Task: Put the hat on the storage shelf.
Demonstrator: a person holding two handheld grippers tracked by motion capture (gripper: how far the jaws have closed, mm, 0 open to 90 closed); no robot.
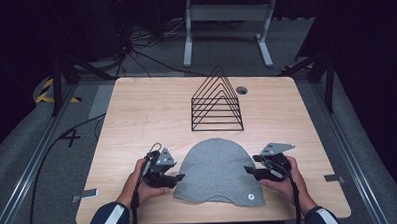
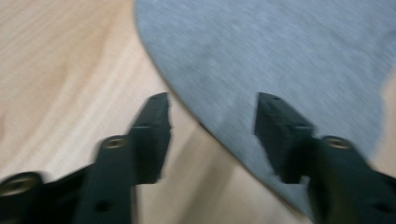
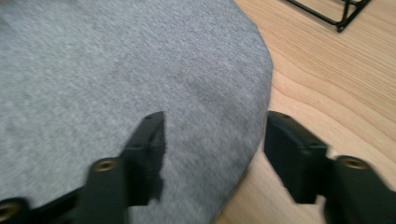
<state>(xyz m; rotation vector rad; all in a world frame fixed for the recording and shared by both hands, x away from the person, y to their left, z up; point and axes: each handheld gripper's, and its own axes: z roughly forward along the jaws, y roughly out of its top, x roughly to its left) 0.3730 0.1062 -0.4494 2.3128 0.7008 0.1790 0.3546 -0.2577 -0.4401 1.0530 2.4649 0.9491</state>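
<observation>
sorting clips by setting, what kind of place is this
Probably a lab or studio set up for recording handling demos, not a home. A bare wooden table stands between metal rails, with cables across the grey floor, black surroundings, and just a grey cloth and wire rack.

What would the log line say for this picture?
left gripper: open, at grey beanie left edge | right gripper: open, at right edge | wire rack: behind

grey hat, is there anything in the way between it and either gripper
Nothing visible does. The grey hat lies flat on the table, with the left gripper at its left edge and the right gripper at its right edge, both open with the hat's edge between their jaws. The wire rack stands apart, behind the hat.
</observation>
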